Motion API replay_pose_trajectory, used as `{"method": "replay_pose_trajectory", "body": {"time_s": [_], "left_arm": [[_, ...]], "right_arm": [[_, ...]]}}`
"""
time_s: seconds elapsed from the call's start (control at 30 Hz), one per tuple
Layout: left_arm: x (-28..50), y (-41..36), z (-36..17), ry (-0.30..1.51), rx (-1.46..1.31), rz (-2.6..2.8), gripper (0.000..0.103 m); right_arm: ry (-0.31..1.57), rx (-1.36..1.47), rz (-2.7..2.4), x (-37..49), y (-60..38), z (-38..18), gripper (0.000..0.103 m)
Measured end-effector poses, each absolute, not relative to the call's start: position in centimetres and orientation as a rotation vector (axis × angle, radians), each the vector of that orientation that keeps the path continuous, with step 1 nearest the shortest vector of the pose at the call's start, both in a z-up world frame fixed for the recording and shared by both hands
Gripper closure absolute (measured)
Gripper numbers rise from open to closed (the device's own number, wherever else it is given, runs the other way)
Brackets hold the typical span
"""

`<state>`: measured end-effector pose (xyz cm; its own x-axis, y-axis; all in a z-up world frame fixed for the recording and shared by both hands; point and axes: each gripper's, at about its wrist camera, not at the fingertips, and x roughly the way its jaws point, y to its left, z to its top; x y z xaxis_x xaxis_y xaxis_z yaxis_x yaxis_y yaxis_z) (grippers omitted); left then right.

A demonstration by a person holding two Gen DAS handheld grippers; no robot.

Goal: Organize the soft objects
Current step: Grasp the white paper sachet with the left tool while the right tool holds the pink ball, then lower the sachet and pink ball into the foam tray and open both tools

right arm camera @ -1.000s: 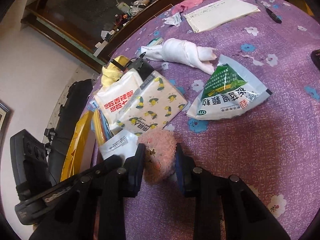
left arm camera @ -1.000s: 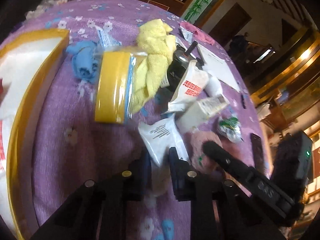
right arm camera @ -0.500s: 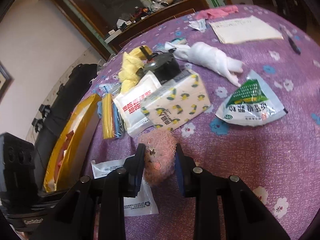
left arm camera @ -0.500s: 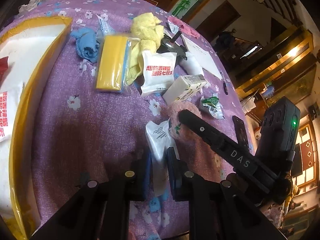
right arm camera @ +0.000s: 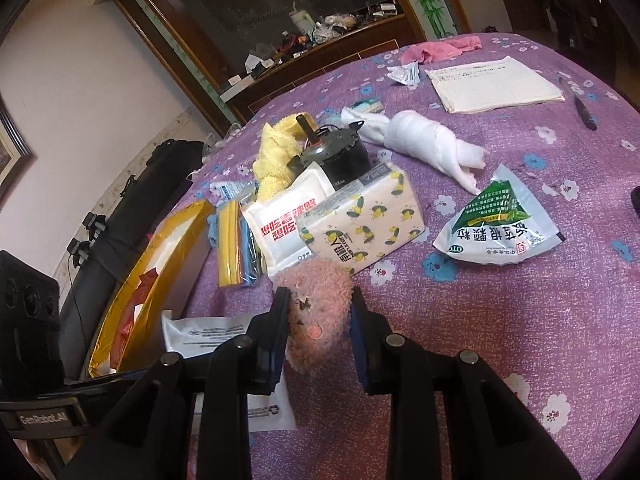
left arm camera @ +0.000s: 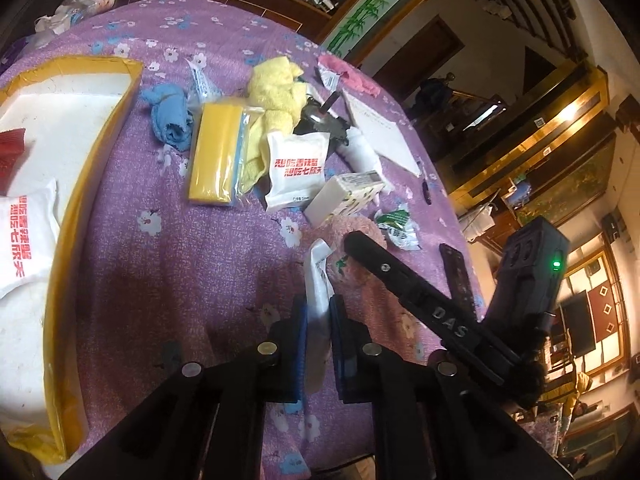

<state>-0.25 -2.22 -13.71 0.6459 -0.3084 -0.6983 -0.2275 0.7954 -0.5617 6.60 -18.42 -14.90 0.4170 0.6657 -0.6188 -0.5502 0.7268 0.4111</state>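
Left tongs (left arm camera: 318, 312) clamp white pouch (left arm camera: 316, 280); right tongs (right arm camera: 318, 322), marked "DAS", clamp pink plush (right arm camera: 316, 312).

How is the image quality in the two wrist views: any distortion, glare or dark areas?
Left wrist view: strong fisheye bend, black corners, bright lamp glare at right, left gripper in dark shadow. Right wrist view: same curved purple tablecloth, even daylight, pink plush toy sharp.

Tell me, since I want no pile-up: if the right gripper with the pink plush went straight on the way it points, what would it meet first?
Most likely the lemon-print tissue pack, lying just past the pink plush toy held in the right gripper. How high the gripper rides over the table is unclear.
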Motion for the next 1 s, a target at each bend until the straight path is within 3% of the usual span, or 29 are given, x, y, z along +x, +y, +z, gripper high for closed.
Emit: {"method": "replay_pose_trajectory", "body": {"time_s": [0.3,0.53,1.0], "left_arm": [[-2.3,-0.3,-11.8,0.812,-0.716,-0.038,0.094],[-5.3,4.3,-10.7,0.737,-0.757,0.066,0.094],[-11.0,14.2,-11.1,0.619,-0.857,0.299,0.094]], "right_arm": [[0.798,0.11,0.748,5.6,-18.1,-14.4,0.076],[0.806,0.229,0.831,4.5,-17.4,-13.5,0.076],[0.803,0.097,1.132,-0.2,-5.9,-10.9,0.075]]}}
